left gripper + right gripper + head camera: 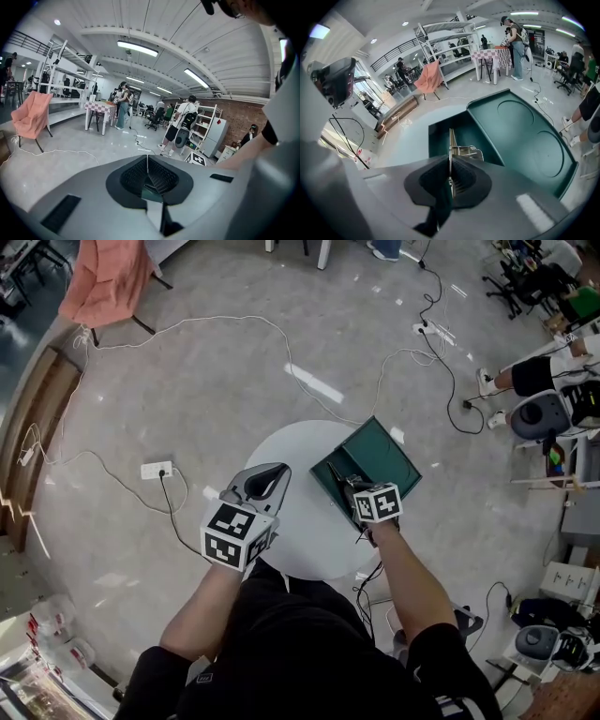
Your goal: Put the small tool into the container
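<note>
On a round white table (pixel 298 531) stands a green container (pixel 367 465), its lid (pixel 525 136) swung back and its dark hollow (pixel 440 136) facing up. My right gripper (pixel 345 486) hangs just over that hollow. In the right gripper view, the right gripper (pixel 450 161) is shut on the small metal tool (pixel 458 151), whose thin blade and bent loop stick out past the tips above the container's inside. My left gripper (pixel 267 481) is raised over the table's left side; in the left gripper view, the left gripper (pixel 147 165) is shut with nothing in it.
Cables trail over the grey floor to a power strip (pixel 157 469) left of the table. A chair draped in pink cloth (pixel 105 279) stands far left. Office chairs and gear (pixel 544 413) crowd the right side. People (pixel 180 124) stand further off.
</note>
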